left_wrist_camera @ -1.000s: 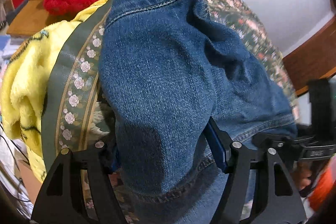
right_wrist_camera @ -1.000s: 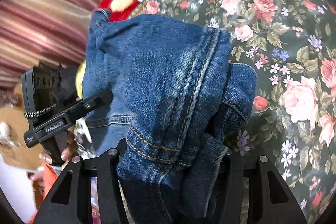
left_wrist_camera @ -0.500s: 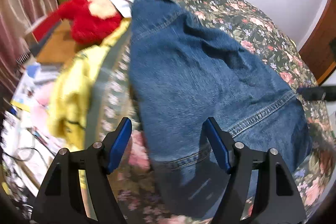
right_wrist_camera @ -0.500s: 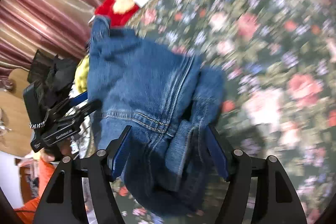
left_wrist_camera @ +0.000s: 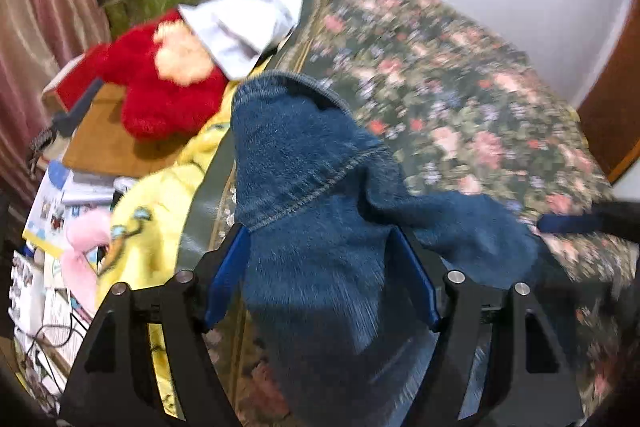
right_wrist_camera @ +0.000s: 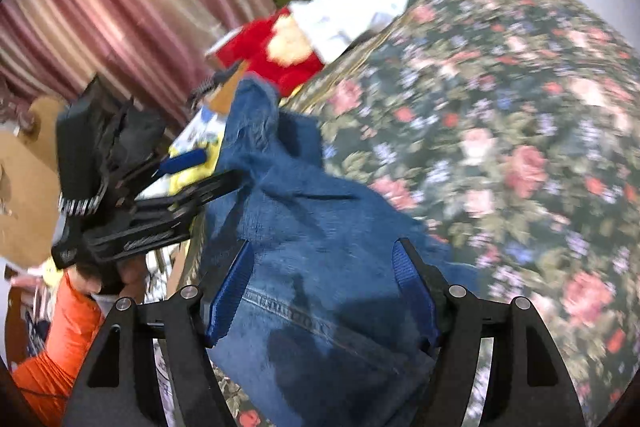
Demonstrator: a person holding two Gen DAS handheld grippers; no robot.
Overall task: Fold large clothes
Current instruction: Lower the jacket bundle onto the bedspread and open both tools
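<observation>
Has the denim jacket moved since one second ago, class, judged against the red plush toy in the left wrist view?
Yes. The denim jacket then reached above the red plush toy; now its top edge lies below and right of it, lower on the floral bedspread.

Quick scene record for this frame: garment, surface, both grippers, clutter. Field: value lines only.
garment: denim jacket, bunched, lying on the bed
surface: floral bedspread
left gripper: fingers spread wide, denim between them, no clamp visible
right gripper: fingers spread wide over denim, no clamp visible
image quality: motion blur in both views
beside bed: red plush toy, yellow fleece blanket, white cloth
backdrop: striped curtain
</observation>
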